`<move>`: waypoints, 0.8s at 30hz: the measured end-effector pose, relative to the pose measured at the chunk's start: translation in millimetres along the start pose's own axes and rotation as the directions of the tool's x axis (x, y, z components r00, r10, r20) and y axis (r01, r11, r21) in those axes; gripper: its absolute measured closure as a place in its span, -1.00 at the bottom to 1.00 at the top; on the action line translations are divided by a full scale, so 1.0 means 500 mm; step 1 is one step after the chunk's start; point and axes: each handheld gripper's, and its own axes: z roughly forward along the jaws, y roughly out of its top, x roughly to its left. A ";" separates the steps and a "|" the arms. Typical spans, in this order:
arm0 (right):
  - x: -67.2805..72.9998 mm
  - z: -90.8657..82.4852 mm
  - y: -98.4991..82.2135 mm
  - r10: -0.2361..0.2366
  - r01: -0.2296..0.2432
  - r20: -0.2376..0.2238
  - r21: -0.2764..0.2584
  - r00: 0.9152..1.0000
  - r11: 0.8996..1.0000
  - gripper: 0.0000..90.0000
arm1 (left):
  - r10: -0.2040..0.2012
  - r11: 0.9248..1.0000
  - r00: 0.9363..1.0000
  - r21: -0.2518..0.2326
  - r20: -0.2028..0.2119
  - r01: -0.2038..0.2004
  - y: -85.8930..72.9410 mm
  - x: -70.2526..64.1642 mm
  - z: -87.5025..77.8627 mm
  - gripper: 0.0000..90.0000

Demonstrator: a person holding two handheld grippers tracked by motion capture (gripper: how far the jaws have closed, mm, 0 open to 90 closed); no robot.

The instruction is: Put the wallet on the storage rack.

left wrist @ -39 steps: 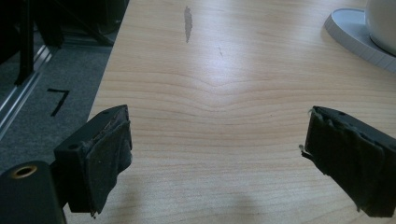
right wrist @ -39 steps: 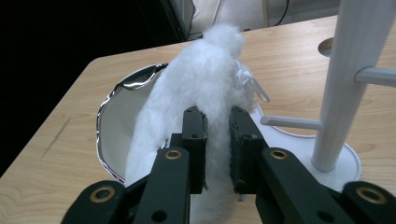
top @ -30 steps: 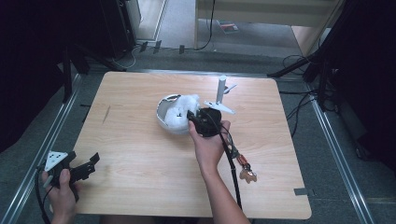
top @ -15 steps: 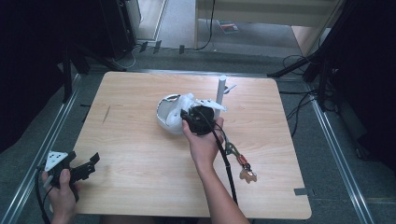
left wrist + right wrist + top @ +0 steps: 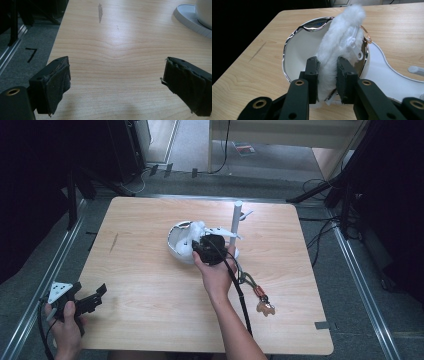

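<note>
A white fluffy pouch (image 5: pixel 342 32) with a zip pull and a gold ring stands on edge over a white, chrome-rimmed bowl (image 5: pixel 287 45). My right gripper (image 5: pixel 327 67) is shut on its lower end; the jaws have just been closing and now press into the fur from both sides. From above, the right gripper (image 5: pixel 204 248) sits at the bowl's (image 5: pixel 172 245) near side with the fluffy pouch (image 5: pixel 196 231) over the bowl. My left gripper (image 5: pixel 100 296) rests at the table's near left edge. In its own view the left gripper (image 5: pixel 116 85) is open, with bare wood between the jaws.
A white stand with an upright pole (image 5: pixel 235 220) and a flat base (image 5: pixel 382 67) sits right behind the bowl. A carabiner with a keyring charm (image 5: pixel 259 295) lies on the table by my right forearm. The wooden table (image 5: pixel 140 220) has a dark scratch at left.
My right gripper has shifted a little to the left, carrying the fluffy pouch over the bowl, and its jaws have drawn in on the fur. The left gripper has stayed put.
</note>
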 end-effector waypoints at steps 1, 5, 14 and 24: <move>0.000 0.000 0.000 0.000 0.000 0.000 0.000 1.000 1.000 0.64 | 0.000 1.000 1.000 0.000 0.000 0.000 0.000 0.000 0.000 -0.82; -0.005 0.001 0.000 0.001 -0.001 -0.016 0.000 1.000 1.000 0.53 | 0.001 1.000 1.000 0.001 0.000 -0.001 0.000 0.000 0.000 -0.82; -0.007 -0.027 0.000 -0.130 0.130 -0.022 -0.016 0.991 0.991 -0.26 | 0.002 1.000 1.000 -0.002 0.004 -0.002 0.000 0.000 0.000 -0.82; -0.017 -0.089 0.003 -0.148 0.149 -0.093 0.005 0.985 0.989 -0.35 | 0.002 1.000 1.000 -0.002 0.002 -0.002 0.000 -0.001 0.000 -0.82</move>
